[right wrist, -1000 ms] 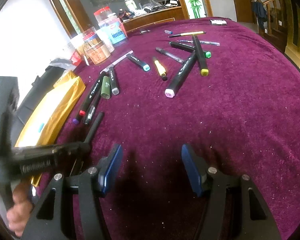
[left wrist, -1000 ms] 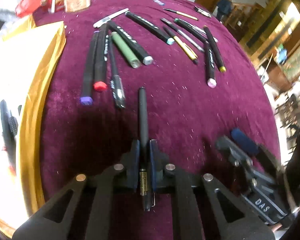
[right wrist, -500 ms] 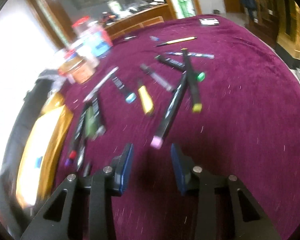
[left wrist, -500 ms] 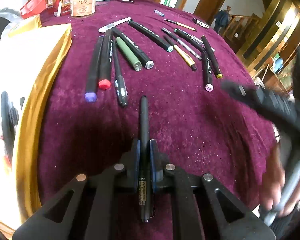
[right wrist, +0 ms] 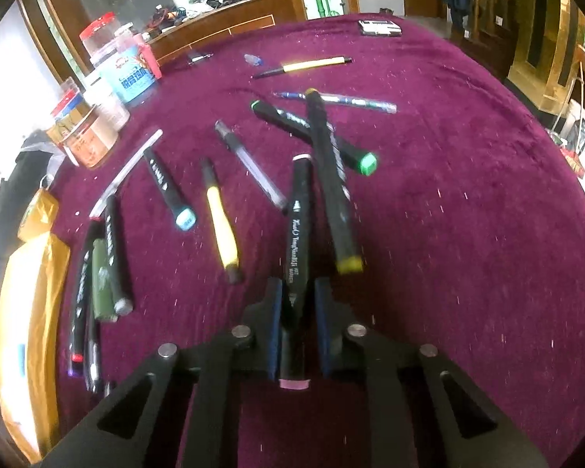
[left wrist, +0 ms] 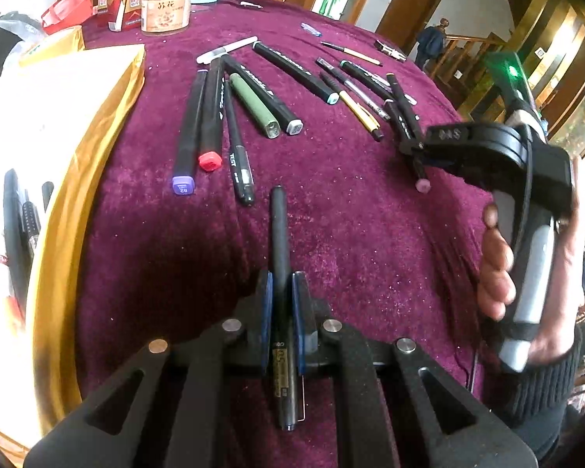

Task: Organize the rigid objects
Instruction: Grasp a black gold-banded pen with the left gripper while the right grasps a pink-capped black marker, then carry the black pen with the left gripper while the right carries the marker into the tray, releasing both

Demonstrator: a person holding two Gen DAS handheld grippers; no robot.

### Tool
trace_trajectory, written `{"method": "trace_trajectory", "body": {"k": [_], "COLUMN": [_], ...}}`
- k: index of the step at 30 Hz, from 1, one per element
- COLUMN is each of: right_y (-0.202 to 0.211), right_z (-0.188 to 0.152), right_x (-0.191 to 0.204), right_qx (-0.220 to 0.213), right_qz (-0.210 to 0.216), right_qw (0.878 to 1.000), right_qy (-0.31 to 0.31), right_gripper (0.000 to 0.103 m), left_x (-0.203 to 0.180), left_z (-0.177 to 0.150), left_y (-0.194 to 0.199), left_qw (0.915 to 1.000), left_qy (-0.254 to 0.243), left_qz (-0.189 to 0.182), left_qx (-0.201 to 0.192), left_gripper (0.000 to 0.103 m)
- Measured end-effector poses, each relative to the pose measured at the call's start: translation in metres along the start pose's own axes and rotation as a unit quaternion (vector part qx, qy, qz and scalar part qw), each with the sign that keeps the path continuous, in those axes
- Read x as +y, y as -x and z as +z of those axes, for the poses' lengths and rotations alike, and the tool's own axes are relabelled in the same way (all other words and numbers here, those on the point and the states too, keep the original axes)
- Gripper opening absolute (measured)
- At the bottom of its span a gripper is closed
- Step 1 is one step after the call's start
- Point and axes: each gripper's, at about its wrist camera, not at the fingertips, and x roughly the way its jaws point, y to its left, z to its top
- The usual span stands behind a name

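My left gripper (left wrist: 280,292) is shut on a black gel pen (left wrist: 279,241) that points forward over the purple cloth. My right gripper (right wrist: 298,296) is shut on a black marker with a pink cap (right wrist: 298,241), low over the cloth; it also shows in the left wrist view (left wrist: 423,185), with the right gripper (left wrist: 409,148) around it. Several markers and pens lie scattered: a purple-capped marker (left wrist: 187,132), a red-capped one (left wrist: 210,117), a green pen (left wrist: 253,105), a yellow pen (right wrist: 220,222), a yellow-capped marker (right wrist: 333,191).
A gold-edged box (left wrist: 70,156) holding pens stands at the left of the cloth. Jars and tins (right wrist: 109,78) stand at the far left of the table. The table edge (right wrist: 557,156) curves away on the right.
My right gripper has moved forward over the pink-capped marker and shut on it. My left gripper still holds the black pen in about the same place.
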Motion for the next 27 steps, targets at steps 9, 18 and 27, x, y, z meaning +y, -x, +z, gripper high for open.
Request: {"method": "trace_trajectory", "body": {"k": [9,18,27], "right_y": [0.052,0.059,0.071], "right_z": [-0.091,-0.104,-0.108], "right_x": [-0.002,-0.004,-0.005], "right_qx": [-0.003,-0.015,-0.046], "right_qz": [0.037,0.052,0.087], "right_qw": [0.997,0.995,0.992], "right_qy": [0.072,0.087,0.084], "right_gripper": [0.014,0.014,0.013], "left_x": [0.000,-0.004,-0.001], "left_z": [0.000,0.007,0.020], "left_y": [0.001,-0.005,-0.005], "left_qw": [1.0000,0.9997,0.9998], "left_qy": [0.002,-0.002,0.015], "left_qz": [0.006,0.023,0.010], "left_qx": [0.000,-0.002,0.004], "left_gripper": [0.009,0.008,0.007]}}
